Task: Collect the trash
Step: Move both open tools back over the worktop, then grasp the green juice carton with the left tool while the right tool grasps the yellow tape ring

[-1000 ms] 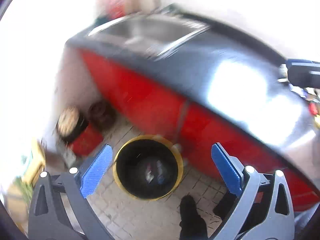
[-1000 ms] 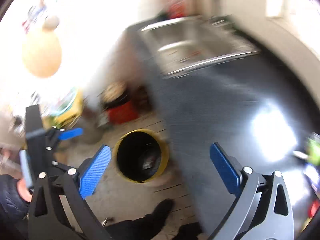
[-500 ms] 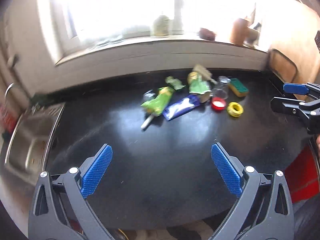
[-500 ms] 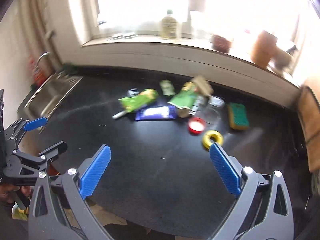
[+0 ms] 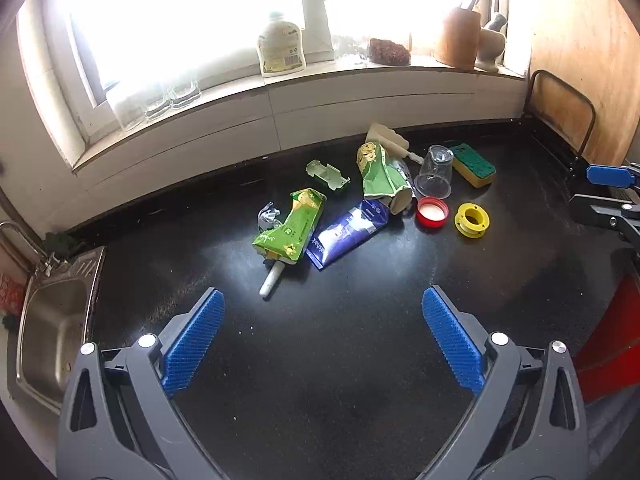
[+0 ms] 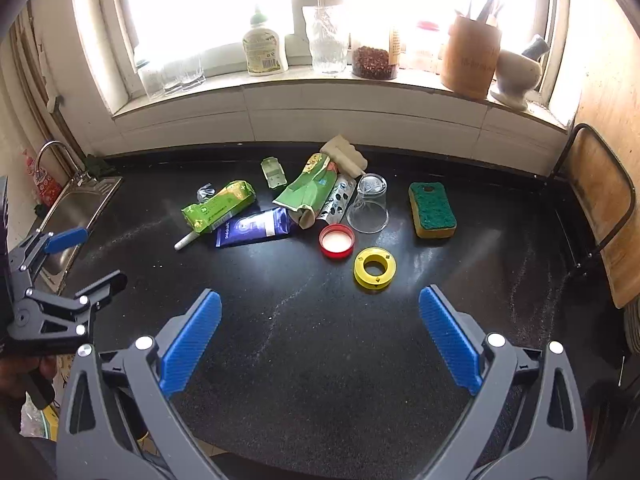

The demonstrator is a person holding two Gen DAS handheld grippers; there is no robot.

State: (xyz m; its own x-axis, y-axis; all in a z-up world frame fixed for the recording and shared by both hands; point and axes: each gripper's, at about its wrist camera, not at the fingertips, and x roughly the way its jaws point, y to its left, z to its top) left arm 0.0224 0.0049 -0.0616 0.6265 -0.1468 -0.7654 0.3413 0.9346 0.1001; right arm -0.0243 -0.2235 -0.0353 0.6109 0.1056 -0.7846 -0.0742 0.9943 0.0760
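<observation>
Trash lies in a heap at the back of the black counter [image 5: 344, 344] [image 6: 304, 320]: a green pouch [image 5: 292, 228] [image 6: 218, 206], a blue tube [image 5: 348, 230] [image 6: 254, 228], a crumpled green carton [image 5: 378, 174] [image 6: 310, 186], a red lid [image 5: 431, 212] [image 6: 337, 241], a yellow ring [image 5: 472, 220] [image 6: 375, 268], a clear cup [image 5: 435, 172] [image 6: 369, 204] and a white stick [image 5: 272, 282] [image 6: 186, 241]. My left gripper [image 5: 324, 338] and right gripper [image 6: 320, 336] both hover open and empty over the counter's near part, well short of the heap.
A green-and-yellow sponge [image 6: 431, 210] lies right of the cup. A steel sink [image 5: 52, 344] [image 6: 76, 216] is set in at the left. Bottles, jars and a wooden utensil holder [image 6: 472, 56] line the windowsill. A wooden board in a metal frame [image 6: 600, 208] stands at the right end.
Both views swung up from the yellow-rimmed bin on the floor to the countertop with the trash. Since half a second ago the views have steadied and both grippers stay open.
</observation>
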